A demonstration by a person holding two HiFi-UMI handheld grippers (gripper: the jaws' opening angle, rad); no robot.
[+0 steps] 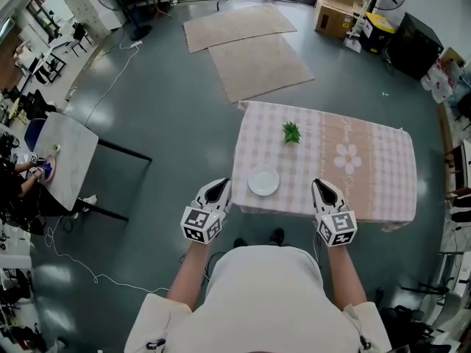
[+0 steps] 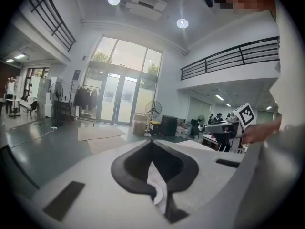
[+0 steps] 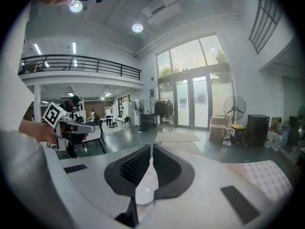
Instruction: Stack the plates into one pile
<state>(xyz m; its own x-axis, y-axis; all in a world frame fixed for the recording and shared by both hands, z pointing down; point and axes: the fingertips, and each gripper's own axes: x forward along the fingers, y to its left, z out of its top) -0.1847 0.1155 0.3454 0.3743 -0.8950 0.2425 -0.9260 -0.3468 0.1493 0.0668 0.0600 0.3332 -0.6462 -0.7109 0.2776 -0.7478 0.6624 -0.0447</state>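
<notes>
A white plate pile (image 1: 263, 181) rests near the front edge of the table with the pink checked cloth (image 1: 368, 175). My left gripper (image 1: 218, 187) hangs just off the table's front left corner, left of the pile, jaws shut and empty. To the right of the pile, over the front edge, my right gripper (image 1: 322, 187) is likewise shut and empty. In the left gripper view the jaws (image 2: 152, 149) meet at the tips, and the right gripper (image 2: 228, 126) shows beyond. In the right gripper view the jaws (image 3: 151, 151) are together, with a white sliver below them.
A small green plant piece (image 1: 292, 132) lies on the cloth behind the pile. Two tan rugs (image 1: 257, 65) cover the floor beyond the table. A grey side table (image 1: 66, 160) stands at the left, cardboard boxes (image 1: 335, 9) at the back.
</notes>
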